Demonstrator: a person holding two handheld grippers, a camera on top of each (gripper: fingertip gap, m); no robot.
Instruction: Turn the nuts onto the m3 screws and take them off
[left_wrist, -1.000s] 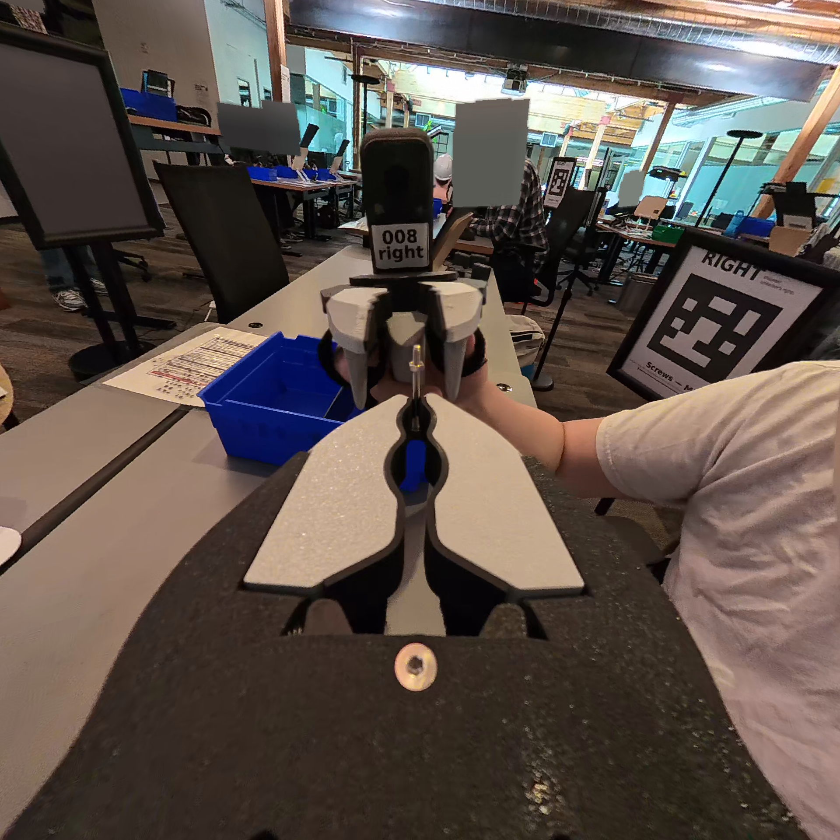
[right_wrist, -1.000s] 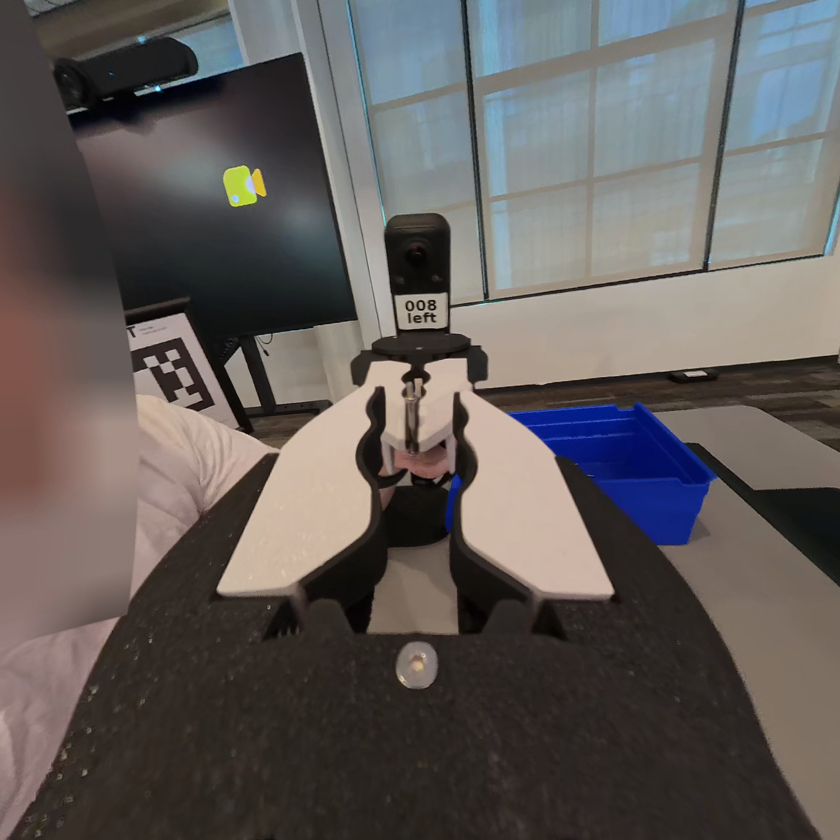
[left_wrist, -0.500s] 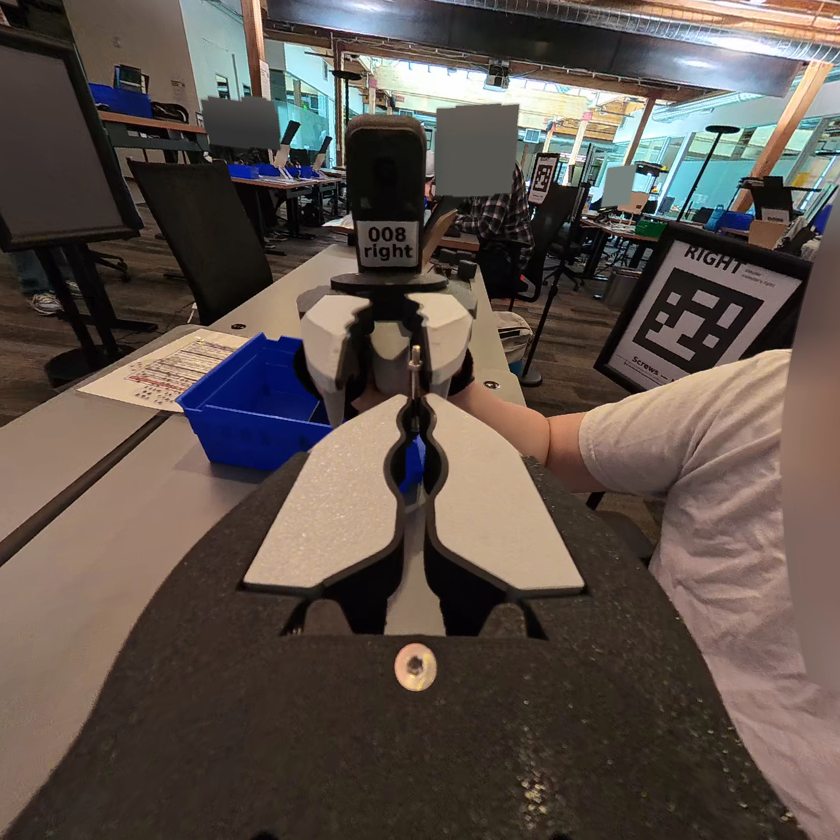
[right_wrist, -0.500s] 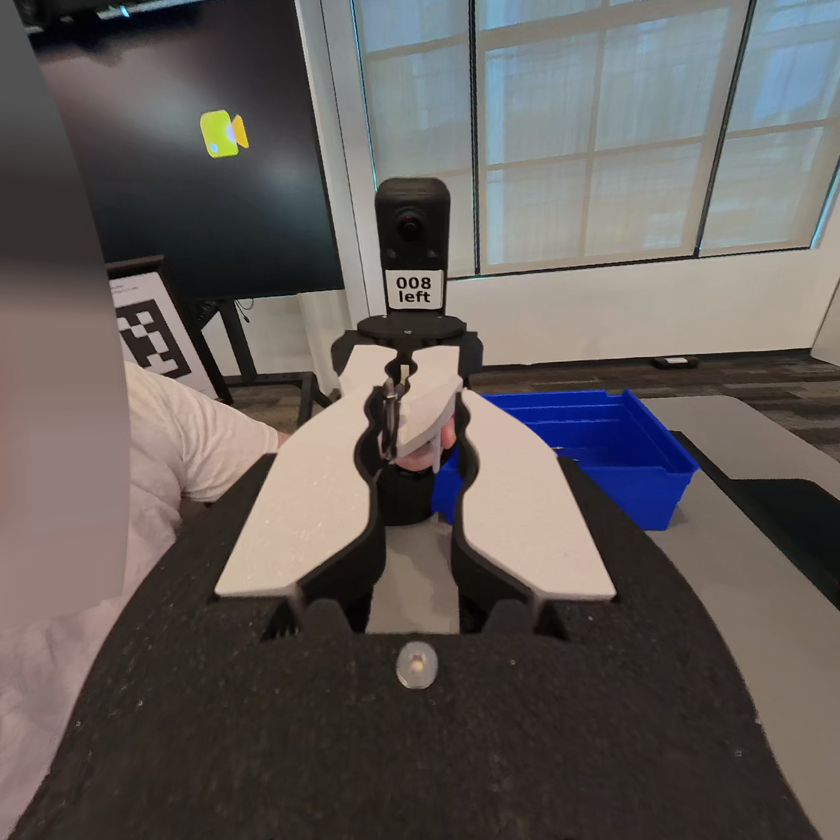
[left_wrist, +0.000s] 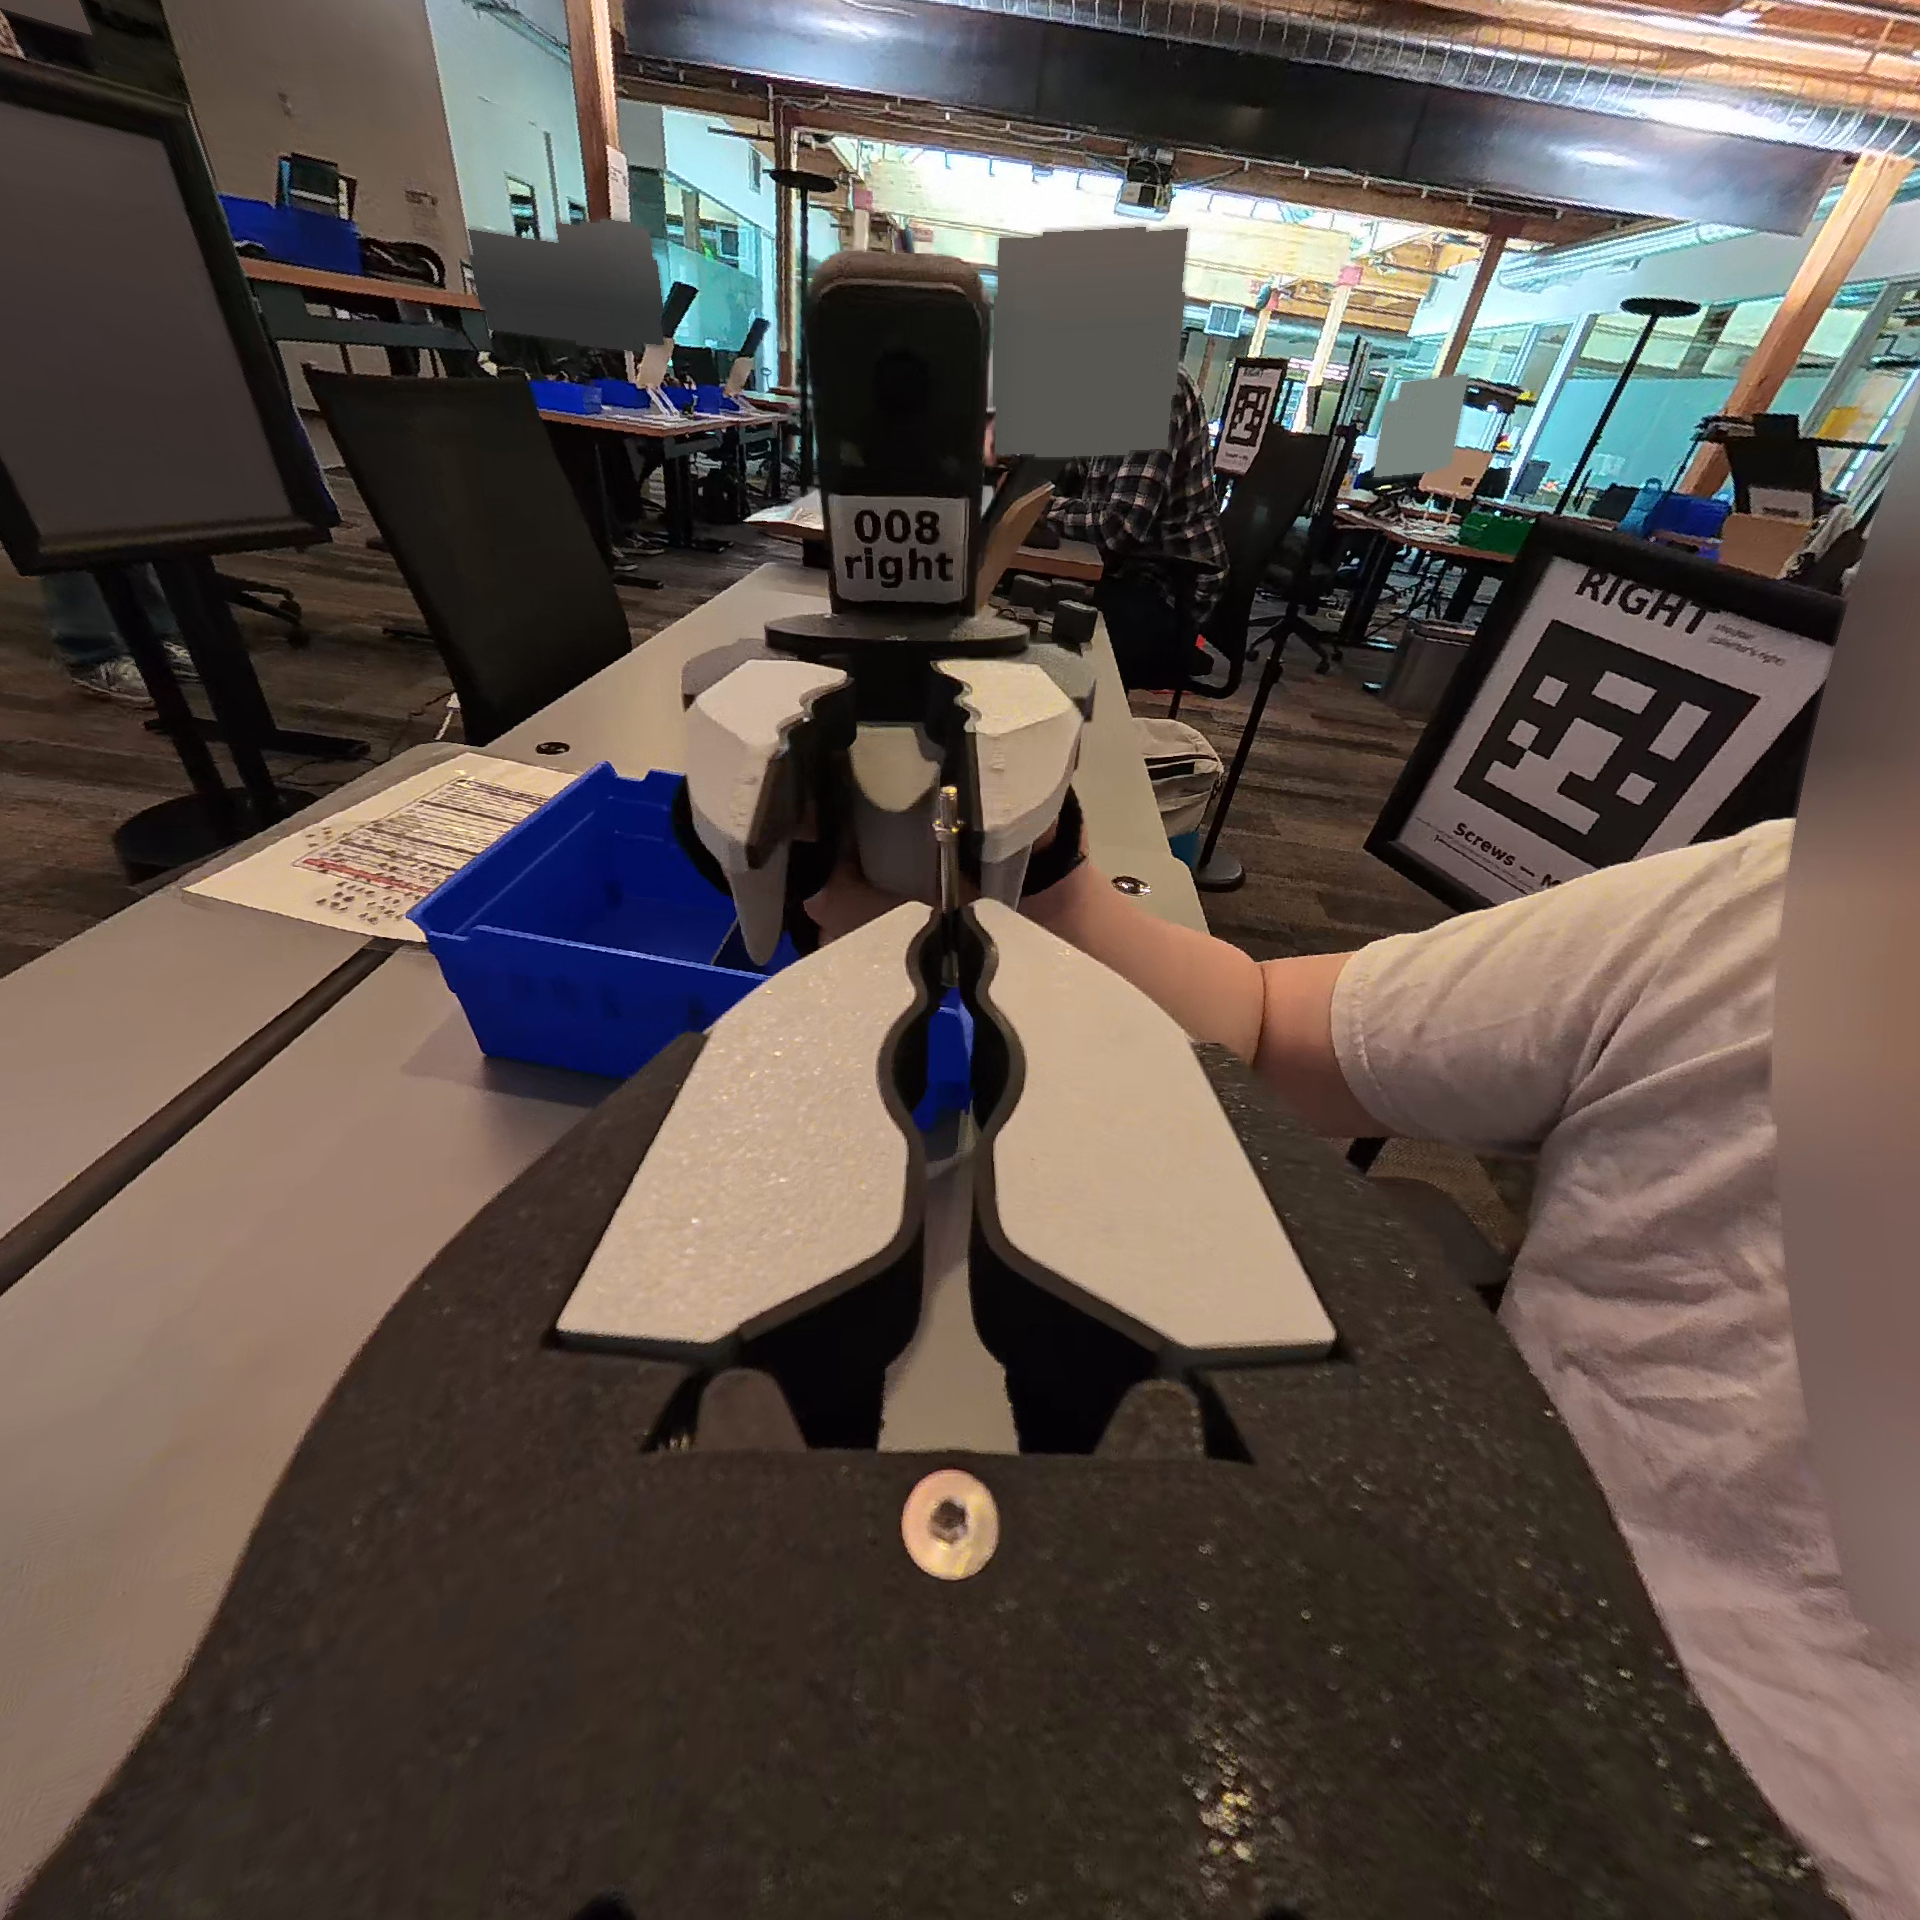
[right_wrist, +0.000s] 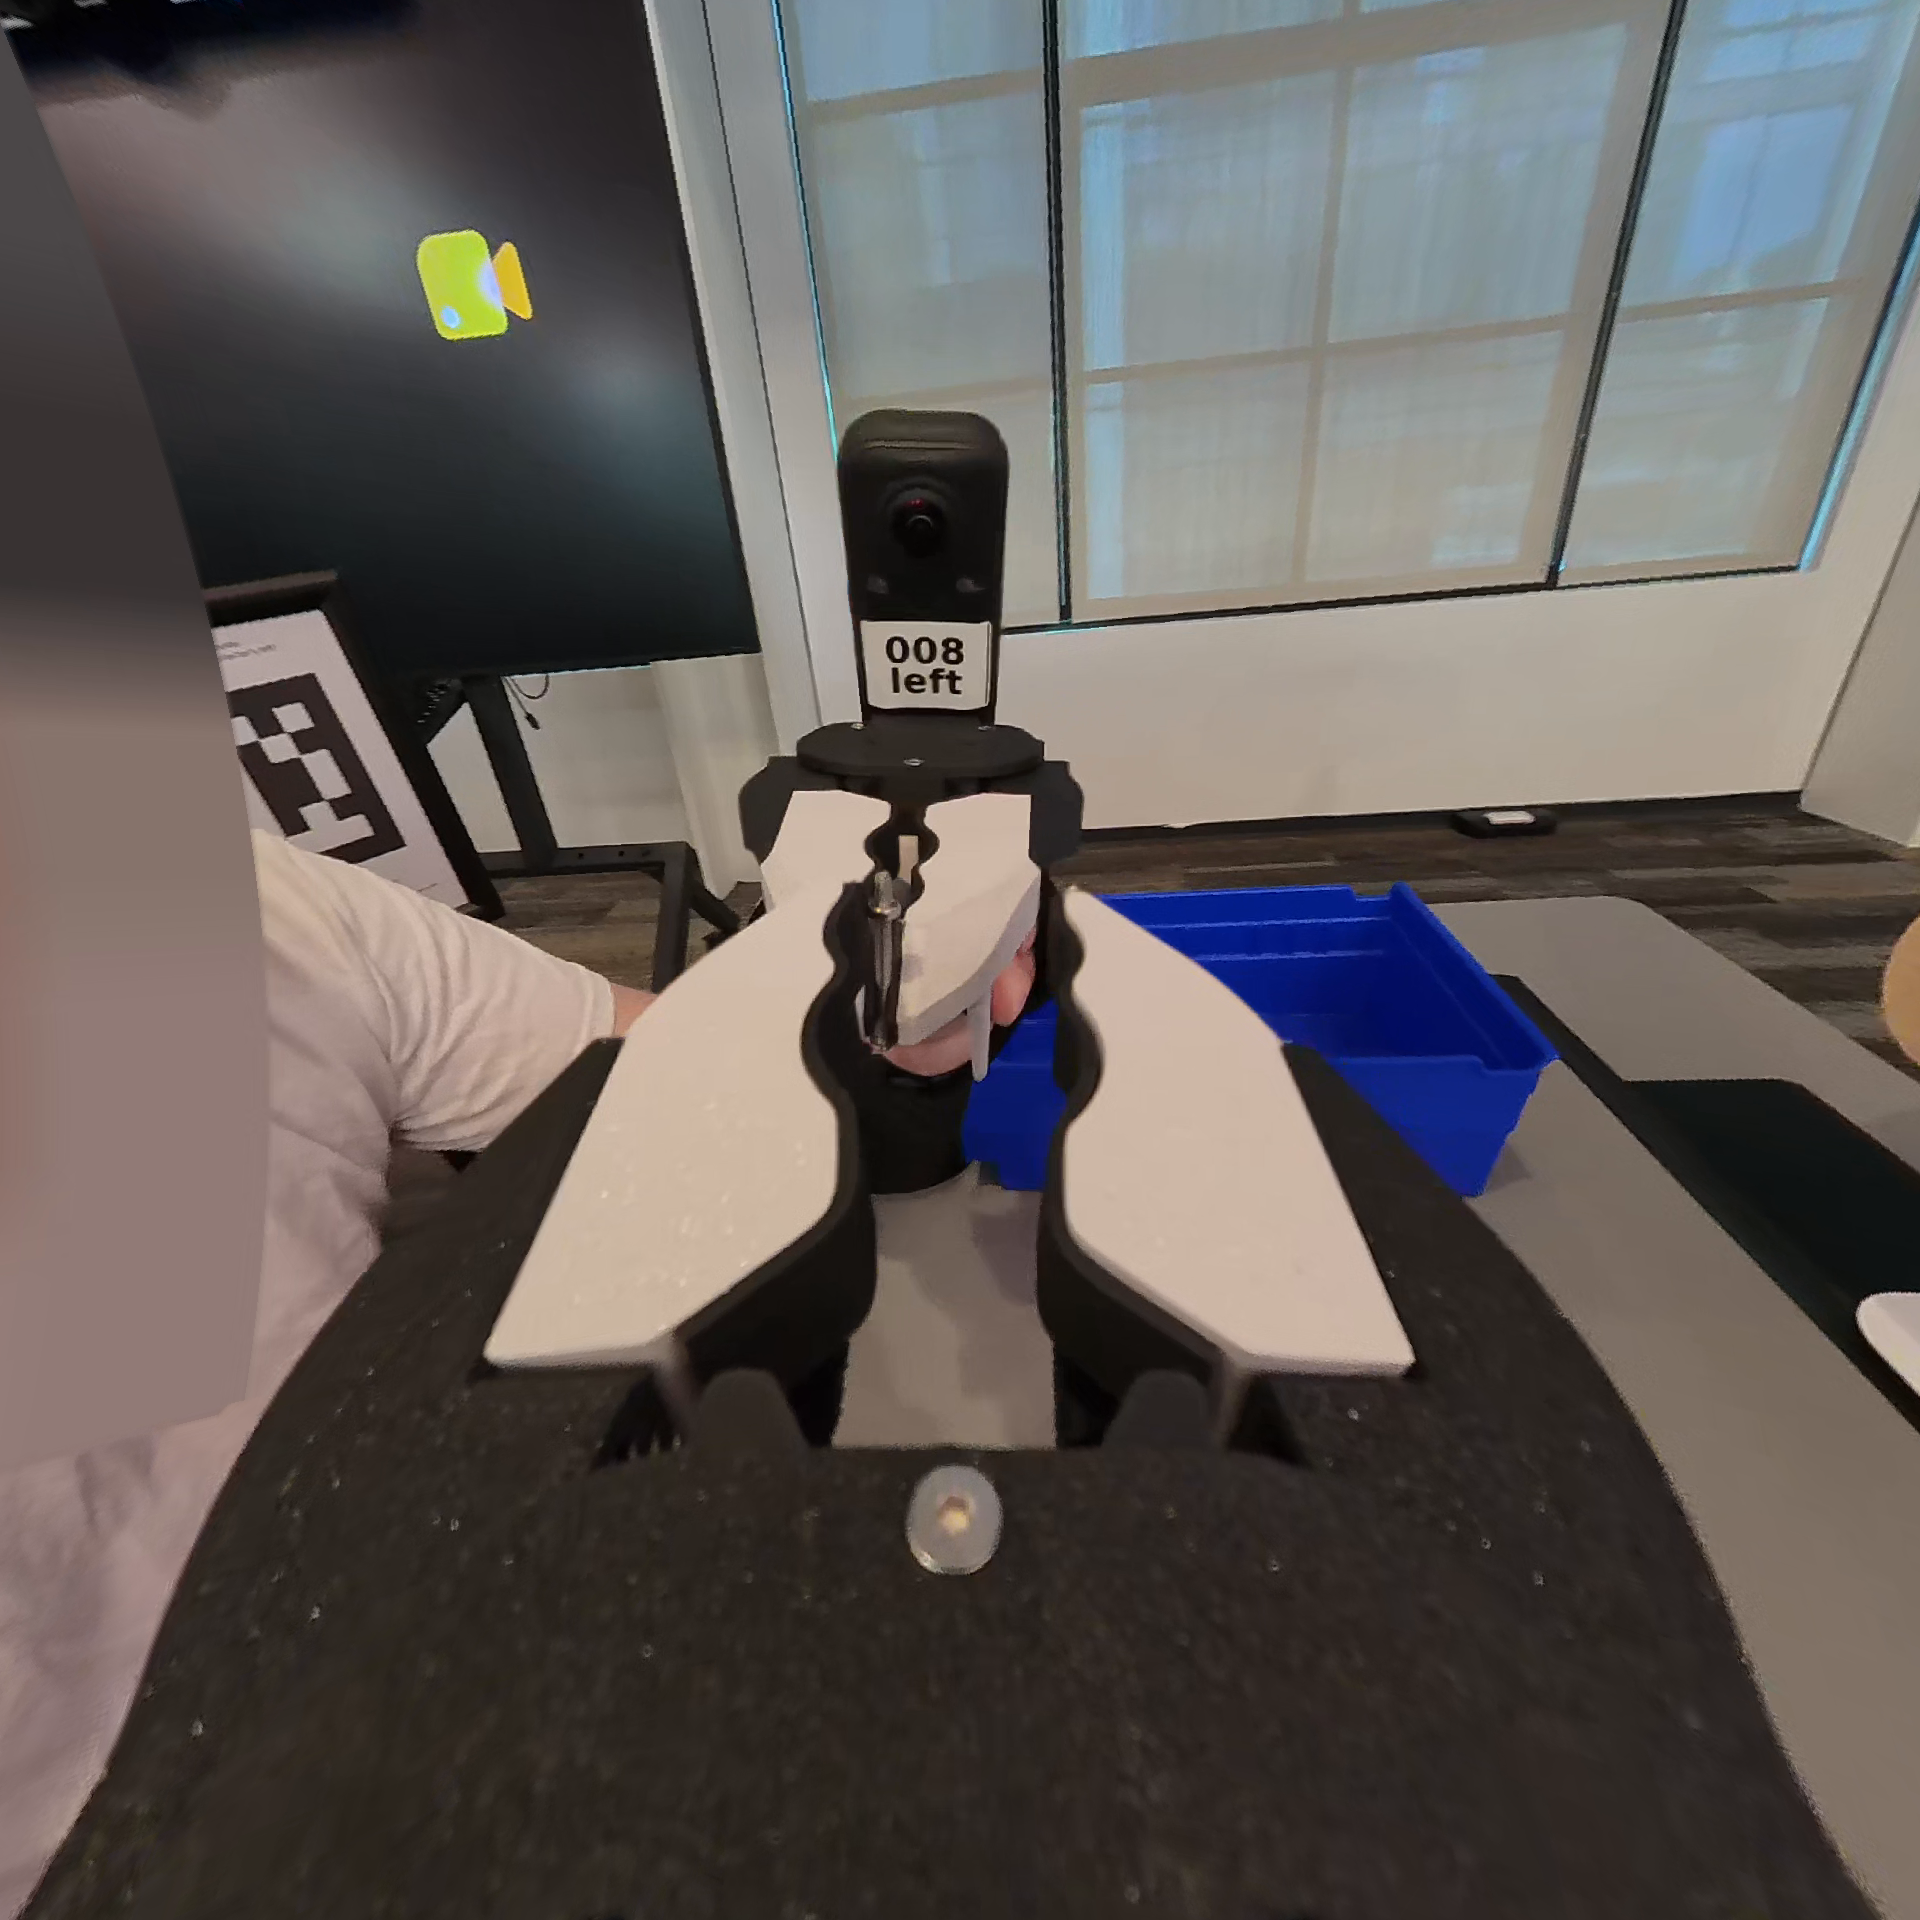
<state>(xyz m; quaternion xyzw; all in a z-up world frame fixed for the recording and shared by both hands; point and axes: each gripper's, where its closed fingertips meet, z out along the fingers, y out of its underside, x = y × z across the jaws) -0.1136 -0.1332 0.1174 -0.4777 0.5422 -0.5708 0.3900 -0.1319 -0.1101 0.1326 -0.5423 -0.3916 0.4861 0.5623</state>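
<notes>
My left gripper (left_wrist: 948, 920) is shut on the lower end of a thin M3 screw (left_wrist: 948, 873), which stands upright out of its tips. A small nut (left_wrist: 947, 816) sits near the screw's top. My right gripper (right_wrist: 951, 914) faces it, open and empty. Its fingers (right_wrist: 727, 1091) stand on either side of the screw (right_wrist: 883, 966), which is close to the left finger, and the nut (right_wrist: 883, 902) shows near the fingertips. In the left wrist view the right gripper (left_wrist: 883, 909) is just behind the screw. In the right wrist view the left gripper (right_wrist: 891, 1023) shows head-on.
A blue bin (left_wrist: 582, 935) stands on the grey table (left_wrist: 208, 1143) just beside both grippers, and also shows in the right wrist view (right_wrist: 1351, 997). A printed sheet (left_wrist: 416, 831) lies behind it. A person's arm (left_wrist: 1195, 997) reaches in from the right. A framed marker sign (left_wrist: 1610, 748) stands behind. The tips of both grippers are at nearly the same place.
The right gripper has opened a little wider and shifted, so the screw now sits off-centre by its left finger. The left gripper keeps its hold on the screw.
</notes>
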